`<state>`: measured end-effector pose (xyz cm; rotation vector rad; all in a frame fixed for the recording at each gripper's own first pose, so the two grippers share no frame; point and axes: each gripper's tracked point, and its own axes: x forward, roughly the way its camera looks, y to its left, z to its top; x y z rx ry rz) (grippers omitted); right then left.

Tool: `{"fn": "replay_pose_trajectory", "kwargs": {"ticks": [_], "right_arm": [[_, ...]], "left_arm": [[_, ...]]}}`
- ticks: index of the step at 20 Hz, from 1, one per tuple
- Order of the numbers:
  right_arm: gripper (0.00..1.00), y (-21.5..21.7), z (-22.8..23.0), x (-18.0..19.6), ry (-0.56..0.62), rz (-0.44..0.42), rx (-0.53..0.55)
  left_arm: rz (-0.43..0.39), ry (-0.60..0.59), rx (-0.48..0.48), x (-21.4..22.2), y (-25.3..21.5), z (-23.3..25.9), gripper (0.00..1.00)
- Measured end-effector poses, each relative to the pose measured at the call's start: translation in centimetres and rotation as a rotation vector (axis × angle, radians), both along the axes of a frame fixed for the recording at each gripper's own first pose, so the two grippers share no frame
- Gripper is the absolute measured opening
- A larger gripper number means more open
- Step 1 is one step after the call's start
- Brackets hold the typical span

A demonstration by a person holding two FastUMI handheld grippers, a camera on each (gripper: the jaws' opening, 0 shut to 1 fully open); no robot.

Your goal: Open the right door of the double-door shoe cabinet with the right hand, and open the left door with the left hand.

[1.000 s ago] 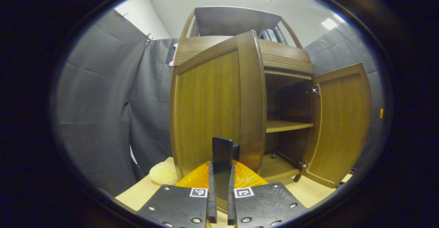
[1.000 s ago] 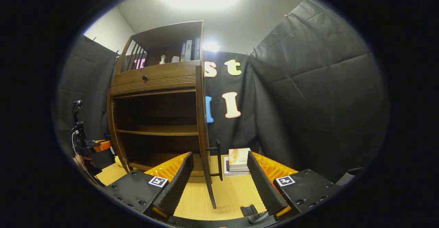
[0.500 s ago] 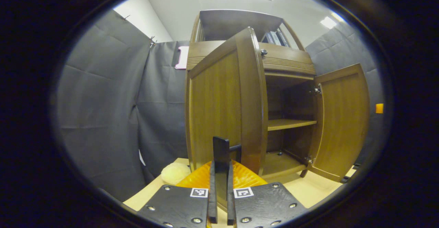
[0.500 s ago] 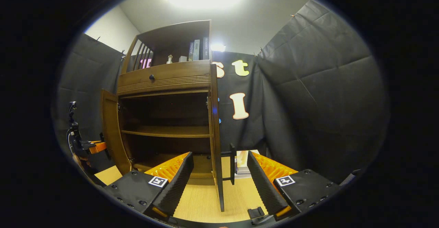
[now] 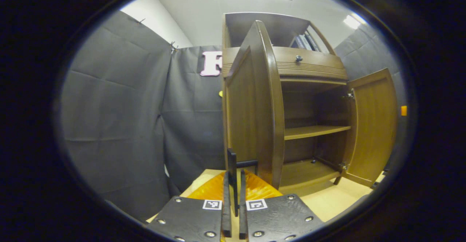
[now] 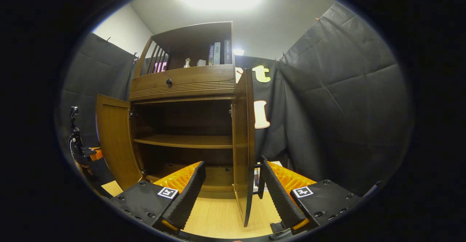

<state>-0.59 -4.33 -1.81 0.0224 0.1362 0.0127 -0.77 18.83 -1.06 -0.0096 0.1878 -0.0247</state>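
Observation:
The brown wooden shoe cabinet (image 5: pixel 309 67) stands with both doors swung out. Its left door (image 5: pixel 262 111) faces me nearly edge-on in the left gripper view. My left gripper (image 5: pixel 233 183) is shut on that door's black bar handle (image 5: pixel 232 160). The right door (image 5: pixel 373 125) hangs wide open at the right. In the right gripper view my right gripper (image 6: pixel 233 165) is open, its fingers either side of the right door's front edge (image 6: pixel 243 143). That door's black handle (image 6: pixel 259 176) sits just by the right-hand finger. The left door (image 6: pixel 113 140) and the left gripper (image 6: pixel 78 151) show at far left.
Inside the cabinet are one shelf (image 6: pixel 182 141) and a bare bottom board. A drawer with a dark knob (image 6: pixel 169 82) runs above the doors, and books (image 6: pixel 217 52) stand on the top shelf. The cabinet stands on a light wooden surface (image 6: pixel 218 216). Black cloth walls close in on both sides.
The left door has swung farther out with my left gripper on its handle, from angled to nearly edge-on. In the right gripper view it has come into sight; the right door's edge shifted rightward.

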Motion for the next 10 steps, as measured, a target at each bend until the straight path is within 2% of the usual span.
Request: {"fn": "replay_pose_trajectory", "kwargs": {"ticks": [5, 6, 7, 8, 9, 10], "right_arm": [[0.94, 1.9, -0.7, 0.5, 0.016, 0.003, 0.002], [0.94, 2.3, -0.7, 0.5, 0.019, 0.002, 0.004], [0.94, 2.6, -0.8, 0.7, 0.02, 0.0, 0.004], [0.94, 2.8, -0.7, 0.7, 0.022, -0.004, 0.002], [0.98, 3.1, -0.7, 0.6, 0.02, -0.007, -0.002], [0.94, 3.2, -0.6, 0.5, 0.016, -0.011, -0.005]], "left_arm": [[0.008, 0.0, -0.007, -0.2, 1.4, -0.2, 0.09], [0.003, -0.002, -0.009, -0.1, 1.5, -0.2, 0.12], [-0.005, -0.003, -0.009, -0.1, 1.6, -0.2, 0.06], [-0.014, -0.002, -0.011, 0.0, 1.7, -0.2, 0.06], [-0.021, 0.0, -0.014, -0.1, 1.8, -0.3, 0.06], [-0.026, 0.001, -0.015, -0.2, 1.9, -0.3, 0.06]]}}
